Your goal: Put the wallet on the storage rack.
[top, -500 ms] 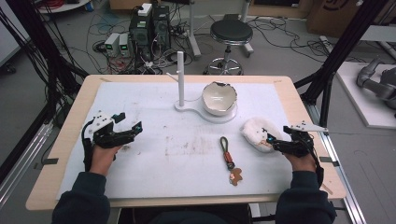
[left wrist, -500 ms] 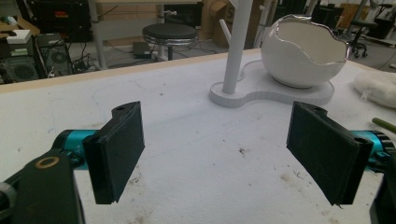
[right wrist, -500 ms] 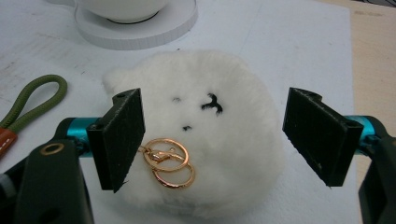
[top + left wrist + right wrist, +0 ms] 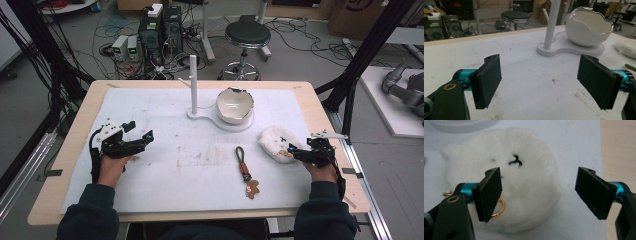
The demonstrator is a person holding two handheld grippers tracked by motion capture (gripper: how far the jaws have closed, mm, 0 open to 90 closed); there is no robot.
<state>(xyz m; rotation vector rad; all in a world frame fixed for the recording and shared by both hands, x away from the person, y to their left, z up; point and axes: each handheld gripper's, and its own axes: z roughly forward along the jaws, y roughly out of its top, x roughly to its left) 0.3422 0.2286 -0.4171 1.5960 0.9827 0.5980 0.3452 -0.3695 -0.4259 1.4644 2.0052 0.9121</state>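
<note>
A wooden-edged desk (image 4: 70,145) carries a white mat (image 4: 200,175), smudged with brownish stains near its middle. At the mat's right side lies a white plush toy (image 4: 276,141) with a small black stitched mark on its face and a gold ring (image 4: 499,207) at its near edge. The right tool (image 4: 298,155) sits just beside the plush, its jaws spread wide, one of them over the fluffy surface near the ring and the other over bare mat; nothing is gripped. The left tool (image 4: 142,141) hovers over the left part of the mat, well apart from everything, its jaws likewise wide apart with bare mat between them. Toward the far edge stands a white stand (image 4: 193,75) on a flat base, with a white eggshell-shaped bowl (image 4: 234,105) on the same base. A dark green strap keychain (image 4: 245,167) with a small brown charm lies between the plush and the mat's centre. Beyond the desk the floor holds tangled cables, computer towers (image 4: 161,30), a round black stool (image 4: 247,35) and black frame posts.
</note>
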